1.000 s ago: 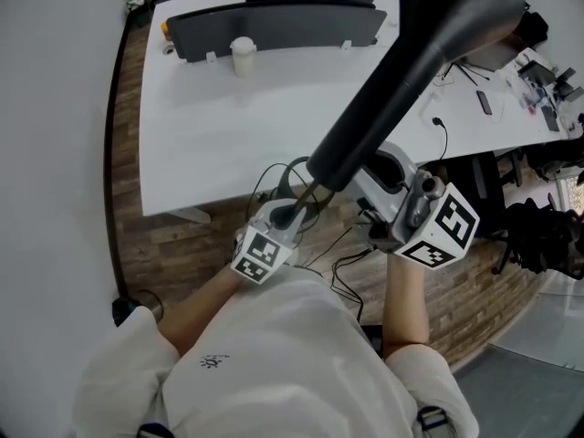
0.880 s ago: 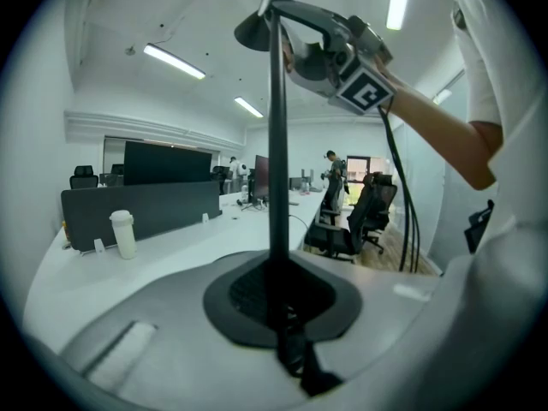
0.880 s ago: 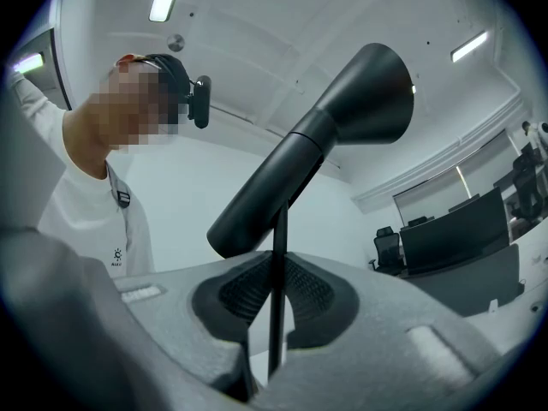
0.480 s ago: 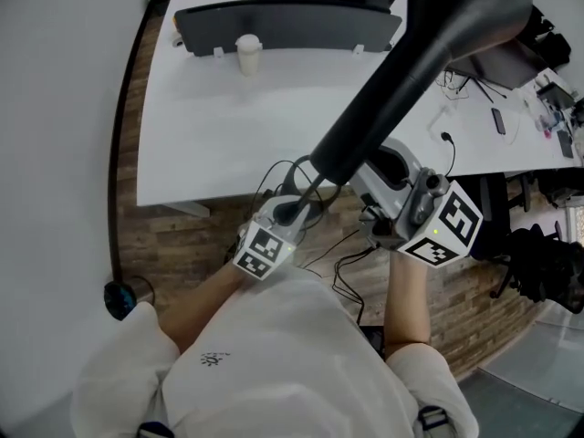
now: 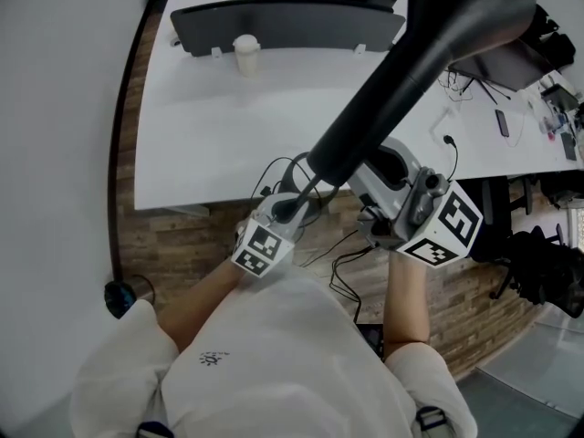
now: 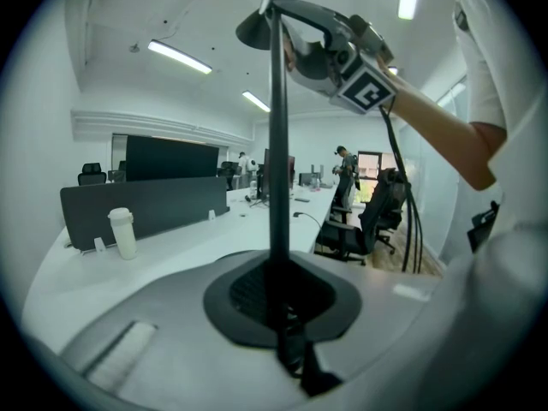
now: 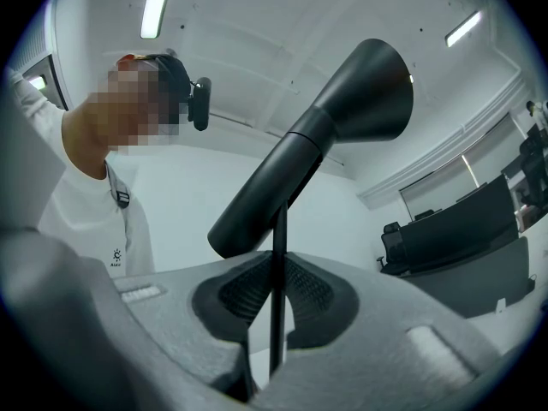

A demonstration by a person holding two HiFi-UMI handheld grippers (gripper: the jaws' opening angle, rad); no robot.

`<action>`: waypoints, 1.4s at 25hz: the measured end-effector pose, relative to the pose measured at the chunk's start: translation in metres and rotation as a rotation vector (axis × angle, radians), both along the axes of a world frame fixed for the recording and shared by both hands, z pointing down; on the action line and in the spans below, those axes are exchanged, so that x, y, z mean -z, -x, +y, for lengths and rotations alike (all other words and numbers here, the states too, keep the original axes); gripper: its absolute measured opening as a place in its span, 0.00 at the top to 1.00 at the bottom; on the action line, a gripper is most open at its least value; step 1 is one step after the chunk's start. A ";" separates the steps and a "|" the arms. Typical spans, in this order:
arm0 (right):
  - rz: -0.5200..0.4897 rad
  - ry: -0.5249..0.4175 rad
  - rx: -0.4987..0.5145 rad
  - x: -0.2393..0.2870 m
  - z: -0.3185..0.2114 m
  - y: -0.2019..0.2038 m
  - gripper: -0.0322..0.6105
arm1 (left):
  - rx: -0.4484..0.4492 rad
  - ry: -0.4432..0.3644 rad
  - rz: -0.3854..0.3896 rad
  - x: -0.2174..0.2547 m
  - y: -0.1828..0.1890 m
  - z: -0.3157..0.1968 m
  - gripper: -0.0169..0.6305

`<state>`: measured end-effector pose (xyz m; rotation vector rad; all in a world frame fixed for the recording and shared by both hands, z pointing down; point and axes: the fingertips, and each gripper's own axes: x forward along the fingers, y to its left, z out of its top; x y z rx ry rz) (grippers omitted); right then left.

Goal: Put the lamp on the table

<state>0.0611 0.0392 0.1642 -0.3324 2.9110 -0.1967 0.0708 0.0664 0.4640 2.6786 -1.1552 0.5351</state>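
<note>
The lamp is black, with a long cone shade on a thin pole. It hangs in the air in front of the person, just short of the white table. My left gripper is shut on the pole low down, and the pole stands upright between its pads. My right gripper is shut on the same pole higher up, right under the shade. In the right gripper view the pole runs straight through the closed jaws. The lamp's foot is hidden.
A white cup stands on the table's far side, in front of a dark partition. Black cables trail over the wooden floor below the grippers. Office chairs and a cluttered desk are at the right. A small dark object lies at the left.
Both grippers have carried the lamp a little nearer the table's near edge. Both grips on the pole are unchanged.
</note>
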 end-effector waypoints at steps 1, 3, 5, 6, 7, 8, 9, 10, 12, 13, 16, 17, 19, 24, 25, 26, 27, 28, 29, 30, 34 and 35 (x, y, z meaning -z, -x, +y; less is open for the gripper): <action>0.002 0.001 -0.005 -0.001 -0.005 0.002 0.89 | -0.002 0.001 0.003 -0.001 0.001 -0.004 0.97; 0.009 0.004 -0.016 -0.003 -0.015 0.004 0.89 | -0.009 0.006 0.008 -0.003 0.003 -0.014 0.97; 0.015 0.007 -0.027 -0.005 -0.027 0.005 0.89 | -0.016 0.008 0.008 -0.005 0.003 -0.026 0.97; 0.017 0.008 -0.030 -0.005 -0.032 0.005 0.89 | -0.020 0.007 0.008 -0.005 0.003 -0.032 0.97; 0.019 0.007 -0.034 -0.005 -0.038 0.005 0.90 | -0.023 0.006 0.007 -0.004 0.003 -0.039 0.97; 0.021 0.006 -0.038 -0.005 -0.044 0.004 0.90 | -0.027 0.005 0.008 -0.004 0.003 -0.046 0.97; 0.021 0.005 -0.044 -0.005 -0.051 0.004 0.90 | -0.031 0.005 0.010 -0.004 0.003 -0.053 0.97; 0.022 0.005 -0.050 -0.005 -0.057 0.004 0.90 | -0.037 0.006 0.011 -0.005 0.003 -0.060 0.97; 0.024 0.009 -0.063 -0.006 -0.071 0.005 0.90 | -0.050 0.008 0.012 -0.005 0.004 -0.072 0.97; 0.025 0.012 -0.069 -0.006 -0.080 0.005 0.90 | -0.057 0.009 0.012 -0.005 0.004 -0.080 0.97; 0.030 0.020 -0.087 -0.008 -0.109 0.005 0.90 | -0.077 0.019 0.013 -0.006 0.002 -0.107 0.97; 0.030 0.021 -0.092 -0.009 -0.115 0.004 0.90 | -0.083 0.022 0.014 -0.007 0.001 -0.113 0.97; 0.029 0.017 -0.098 -0.010 -0.120 0.003 0.90 | -0.094 0.020 0.016 -0.009 -0.001 -0.119 0.97; 0.037 0.006 -0.119 -0.017 -0.133 -0.001 0.90 | -0.117 0.006 0.011 -0.016 -0.004 -0.136 0.97; 0.041 0.006 -0.124 -0.019 -0.137 -0.002 0.90 | -0.120 0.004 0.010 -0.018 -0.004 -0.141 0.97; 0.045 0.008 -0.131 -0.021 -0.144 -0.002 0.90 | -0.124 0.004 0.009 -0.020 -0.003 -0.148 0.97; 0.050 0.012 -0.138 -0.022 -0.154 -0.001 0.90 | -0.128 0.007 0.008 -0.020 -0.002 -0.157 0.97; 0.055 0.016 -0.144 -0.023 -0.165 0.001 0.90 | -0.134 0.009 0.009 -0.021 -0.001 -0.167 0.97; 0.059 0.019 -0.149 -0.023 -0.175 0.002 0.90 | -0.139 0.012 0.010 -0.021 0.000 -0.177 0.97; 0.061 0.021 -0.152 -0.022 -0.183 0.004 0.90 | -0.142 0.013 0.011 -0.021 0.001 -0.185 0.97; 0.071 0.015 -0.160 -0.023 -0.203 0.007 0.90 | -0.139 0.015 0.019 -0.028 0.005 -0.207 0.97; 0.074 0.013 -0.162 -0.024 -0.208 0.008 0.90 | -0.141 0.013 0.017 -0.029 0.006 -0.213 0.97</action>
